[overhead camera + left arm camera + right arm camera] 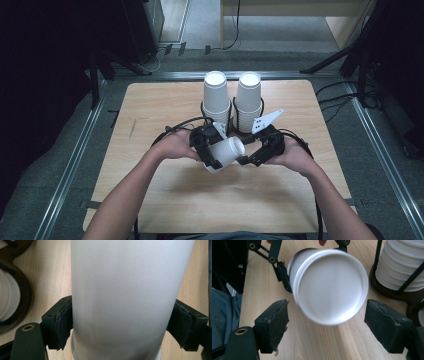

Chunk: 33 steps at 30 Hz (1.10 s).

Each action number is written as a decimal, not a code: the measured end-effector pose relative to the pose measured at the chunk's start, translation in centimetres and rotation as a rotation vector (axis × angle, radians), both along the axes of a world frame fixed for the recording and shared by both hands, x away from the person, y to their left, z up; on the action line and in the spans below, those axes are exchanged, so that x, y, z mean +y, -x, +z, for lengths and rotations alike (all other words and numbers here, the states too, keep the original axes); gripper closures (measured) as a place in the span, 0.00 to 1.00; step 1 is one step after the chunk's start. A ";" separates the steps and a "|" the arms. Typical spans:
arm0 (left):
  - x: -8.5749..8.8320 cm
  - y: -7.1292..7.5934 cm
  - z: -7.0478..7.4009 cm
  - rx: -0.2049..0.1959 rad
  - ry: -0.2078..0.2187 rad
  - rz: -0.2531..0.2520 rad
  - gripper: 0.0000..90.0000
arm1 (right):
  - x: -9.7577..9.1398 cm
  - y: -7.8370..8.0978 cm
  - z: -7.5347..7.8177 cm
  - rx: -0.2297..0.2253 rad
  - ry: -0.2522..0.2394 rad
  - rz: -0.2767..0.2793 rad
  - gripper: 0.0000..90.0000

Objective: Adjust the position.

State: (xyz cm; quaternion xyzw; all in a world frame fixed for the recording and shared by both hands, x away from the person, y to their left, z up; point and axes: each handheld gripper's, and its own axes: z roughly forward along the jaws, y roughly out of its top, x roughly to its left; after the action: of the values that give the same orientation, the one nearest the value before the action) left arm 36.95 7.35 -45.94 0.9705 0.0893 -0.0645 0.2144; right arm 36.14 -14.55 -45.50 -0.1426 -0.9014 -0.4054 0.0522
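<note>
A white paper cup (228, 150) lies on its side above the table, with my left gripper (216, 148) shut on its wall. In the left gripper view both pads press the cup (122, 290) from either side at my left gripper (120, 327). The cup's base (329, 287) points at my right gripper (329, 327), whose jaws stand open and apart from the cup. A second edge shows behind the base, so it may be two nested cups. In the high view my right gripper (251, 152) sits just right of the cup.
Two stacks of upturned white cups (216, 97) (248, 97) stand in a dark wire holder (232, 129) just behind the grippers; the holder (387, 290) is close on the right gripper's right. The wooden table (160, 110) has bare room left, right and front.
</note>
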 end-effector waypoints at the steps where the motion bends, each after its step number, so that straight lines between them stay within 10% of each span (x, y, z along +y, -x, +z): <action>1: 0.0 0.0 0.0 0.000 0.000 0.000 0.18 | 0.0 0.0 0.0 0.000 0.000 0.000 0.22; 23: -1.1 1.0 -0.7 -0.012 0.029 -0.069 0.16 | 1.9 0.5 -0.5 0.011 0.051 0.096 0.27; 33: -0.2 1.6 -0.4 -0.054 0.139 -0.005 0.00 | 1.1 0.2 0.1 0.023 0.015 0.072 0.27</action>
State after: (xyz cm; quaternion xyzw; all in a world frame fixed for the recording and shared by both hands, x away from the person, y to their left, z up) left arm 35.37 7.14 -46.39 0.9549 0.0763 -0.0446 0.2834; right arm 35.97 -13.44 -45.36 -0.1151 -0.9084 -0.3947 0.0762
